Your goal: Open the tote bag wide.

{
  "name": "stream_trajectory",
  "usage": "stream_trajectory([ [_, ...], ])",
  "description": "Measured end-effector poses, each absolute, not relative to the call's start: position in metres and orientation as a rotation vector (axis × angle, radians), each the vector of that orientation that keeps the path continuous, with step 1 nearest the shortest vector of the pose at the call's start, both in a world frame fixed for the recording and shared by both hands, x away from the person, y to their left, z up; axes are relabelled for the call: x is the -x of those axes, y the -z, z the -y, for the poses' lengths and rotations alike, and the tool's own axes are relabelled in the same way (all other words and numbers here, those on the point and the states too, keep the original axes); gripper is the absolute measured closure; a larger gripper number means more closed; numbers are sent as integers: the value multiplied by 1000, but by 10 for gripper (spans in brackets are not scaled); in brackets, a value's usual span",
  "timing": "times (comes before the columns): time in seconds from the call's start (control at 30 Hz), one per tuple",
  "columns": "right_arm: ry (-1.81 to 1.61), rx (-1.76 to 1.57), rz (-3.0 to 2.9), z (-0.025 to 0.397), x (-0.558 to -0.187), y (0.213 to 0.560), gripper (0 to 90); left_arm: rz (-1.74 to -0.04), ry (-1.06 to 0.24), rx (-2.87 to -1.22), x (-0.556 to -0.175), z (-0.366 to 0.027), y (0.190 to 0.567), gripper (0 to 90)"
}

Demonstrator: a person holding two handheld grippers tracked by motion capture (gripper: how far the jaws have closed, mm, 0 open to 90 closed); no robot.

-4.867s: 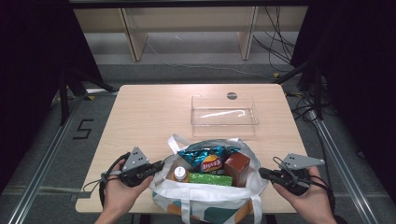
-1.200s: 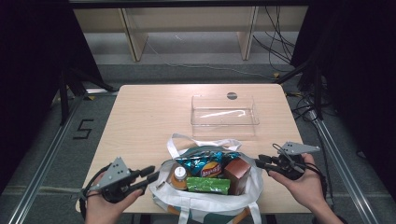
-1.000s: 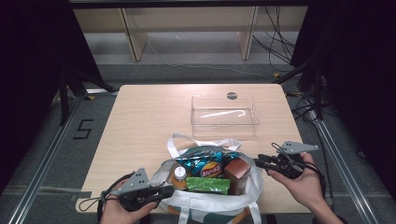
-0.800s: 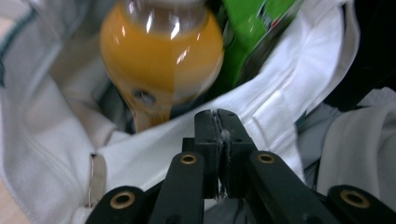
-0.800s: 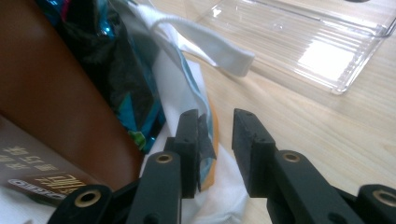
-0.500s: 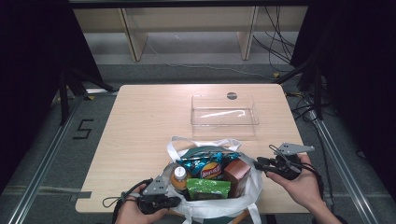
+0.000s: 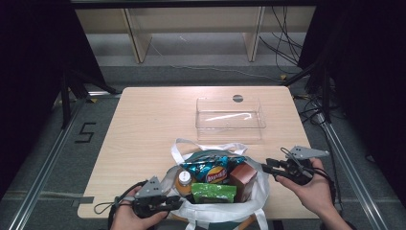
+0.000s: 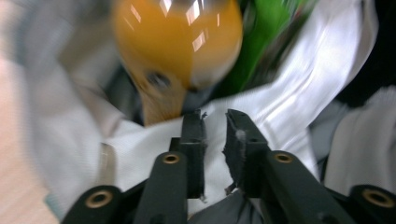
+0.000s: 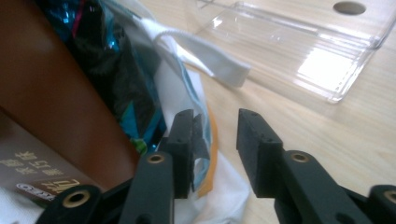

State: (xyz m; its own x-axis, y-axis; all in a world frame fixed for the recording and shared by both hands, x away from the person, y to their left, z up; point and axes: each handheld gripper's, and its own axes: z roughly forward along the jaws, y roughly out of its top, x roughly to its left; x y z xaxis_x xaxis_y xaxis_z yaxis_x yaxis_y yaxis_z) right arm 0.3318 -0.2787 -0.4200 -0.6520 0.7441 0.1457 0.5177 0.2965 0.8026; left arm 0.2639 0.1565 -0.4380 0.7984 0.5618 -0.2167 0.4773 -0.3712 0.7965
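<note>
At six o'clock on the pale wooden bench (image 7: 143, 124), the white cloth tote bag (image 7: 215, 211) sits full: an orange-capped bottle (image 7: 184, 178), a blue crisp packet (image 7: 210, 171), a green packet (image 7: 214, 192) and a brown carton (image 7: 242, 176) are all inside. Nothing looks unpacked yet; the clear plastic tray (image 7: 230, 113) at twelve o'clock holds nothing. The left claw (image 8: 215, 122), narrowly parted, presses at the bag's rim. The right claw (image 9: 215, 120), moderately apart, straddles the opposite rim without clamping.

White cloth bag (image 7: 249, 203); clear glossy plastic tray (image 7: 230, 125); pale matt wooden table (image 7: 143, 124).
</note>
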Motion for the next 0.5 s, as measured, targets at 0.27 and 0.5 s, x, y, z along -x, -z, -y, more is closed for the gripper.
stream_trajectory([
  [0.27,-1376,-1061,-2271,286,-331,414,577,-849,-275,-1784,-277,-193,412,322],
  [0.5,-1447,-1036,-2280,291,-328,413,524,-828,-314,-1706,-291,-200,415,208],
])
